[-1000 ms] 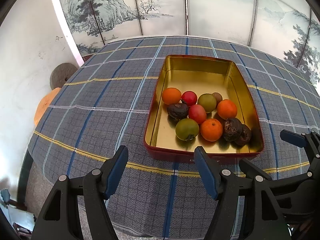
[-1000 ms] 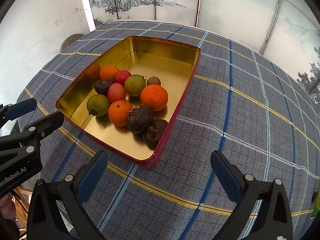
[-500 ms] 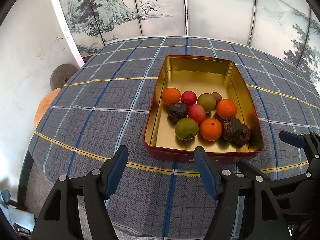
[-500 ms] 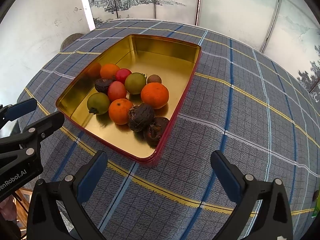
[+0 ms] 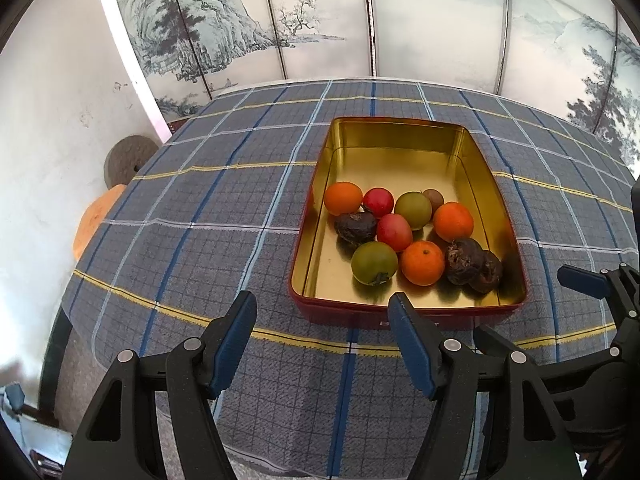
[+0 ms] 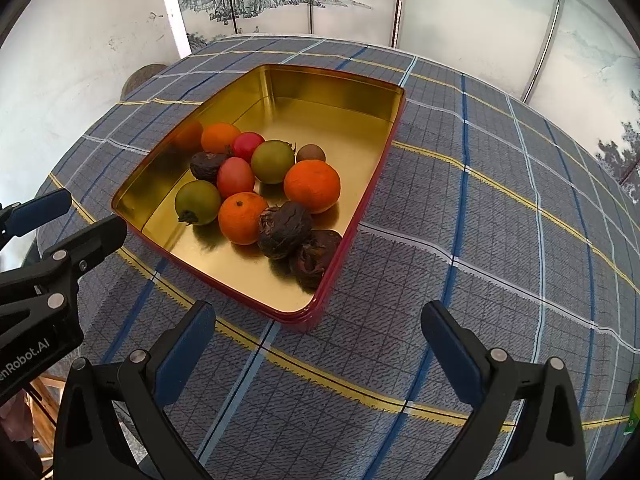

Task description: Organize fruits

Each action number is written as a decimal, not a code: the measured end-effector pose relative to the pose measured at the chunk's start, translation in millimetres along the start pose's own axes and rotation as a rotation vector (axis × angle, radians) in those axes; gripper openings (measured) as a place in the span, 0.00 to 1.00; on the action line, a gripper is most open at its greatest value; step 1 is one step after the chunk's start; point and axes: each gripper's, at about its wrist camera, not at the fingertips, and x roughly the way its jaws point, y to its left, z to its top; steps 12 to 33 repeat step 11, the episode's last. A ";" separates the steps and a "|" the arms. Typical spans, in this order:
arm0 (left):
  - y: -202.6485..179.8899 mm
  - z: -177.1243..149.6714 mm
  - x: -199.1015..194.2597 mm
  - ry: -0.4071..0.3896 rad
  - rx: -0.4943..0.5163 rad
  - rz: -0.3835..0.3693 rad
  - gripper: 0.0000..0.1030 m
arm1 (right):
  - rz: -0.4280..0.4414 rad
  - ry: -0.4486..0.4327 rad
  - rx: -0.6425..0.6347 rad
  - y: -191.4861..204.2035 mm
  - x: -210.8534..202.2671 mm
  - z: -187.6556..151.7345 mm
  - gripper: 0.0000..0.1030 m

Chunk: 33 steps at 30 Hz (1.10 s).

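A red tin with a gold inside [image 5: 400,160] [image 6: 328,108] sits on the checked tablecloth. Several fruits lie in its near half: oranges [image 5: 423,263] [image 6: 312,186], green fruits [image 5: 374,263] [image 6: 197,202], red fruits [image 5: 394,232] [image 6: 235,177], dark wrinkled fruits [image 5: 464,261] [image 6: 285,230] and a small brown one [image 5: 433,199] [image 6: 311,153]. My left gripper [image 5: 322,312] is open and empty, just in front of the tin's near wall. My right gripper [image 6: 318,322] is open and empty, at the tin's near right corner. Each gripper shows at the edge of the other's view.
The blue-grey checked tablecloth [image 5: 192,248] [image 6: 480,240] covers a round table. A painted folding screen [image 5: 360,20] stands behind it. A round stone [image 5: 124,160] and an orange object [image 5: 94,220] lie beyond the table's left edge by the white wall.
Almost nothing: both views have shifted very slightly, so the tin sits a touch lower in the right wrist view. Both grippers stay open and empty.
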 end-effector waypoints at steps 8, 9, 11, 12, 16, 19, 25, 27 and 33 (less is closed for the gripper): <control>0.0 1.7 -1.5 -0.004 -0.006 -0.011 0.67 | 0.001 -0.001 0.006 -1.6 -1.0 -0.5 0.99; 0.7 2.5 -0.7 -0.003 -0.006 -0.012 0.67 | 0.002 -0.001 0.007 -2.0 -1.0 -0.4 0.99; 1.1 2.6 -0.3 0.002 -0.011 -0.018 0.67 | -0.001 0.000 0.009 -2.4 -0.8 -0.2 0.99; 1.1 2.6 -0.3 0.002 -0.011 -0.018 0.67 | -0.001 0.000 0.009 -2.4 -0.8 -0.2 0.99; 1.1 2.6 -0.3 0.002 -0.011 -0.018 0.67 | -0.001 0.000 0.009 -2.4 -0.8 -0.2 0.99; 1.1 2.6 -0.3 0.002 -0.011 -0.018 0.67 | -0.001 0.000 0.009 -2.4 -0.8 -0.2 0.99; 1.1 2.6 -0.3 0.002 -0.011 -0.018 0.67 | -0.001 0.000 0.009 -2.4 -0.8 -0.2 0.99; 1.1 2.6 -0.3 0.002 -0.011 -0.018 0.67 | -0.001 0.000 0.009 -2.4 -0.8 -0.2 0.99; 1.1 2.6 -0.3 0.002 -0.011 -0.018 0.67 | -0.001 0.000 0.009 -2.4 -0.8 -0.2 0.99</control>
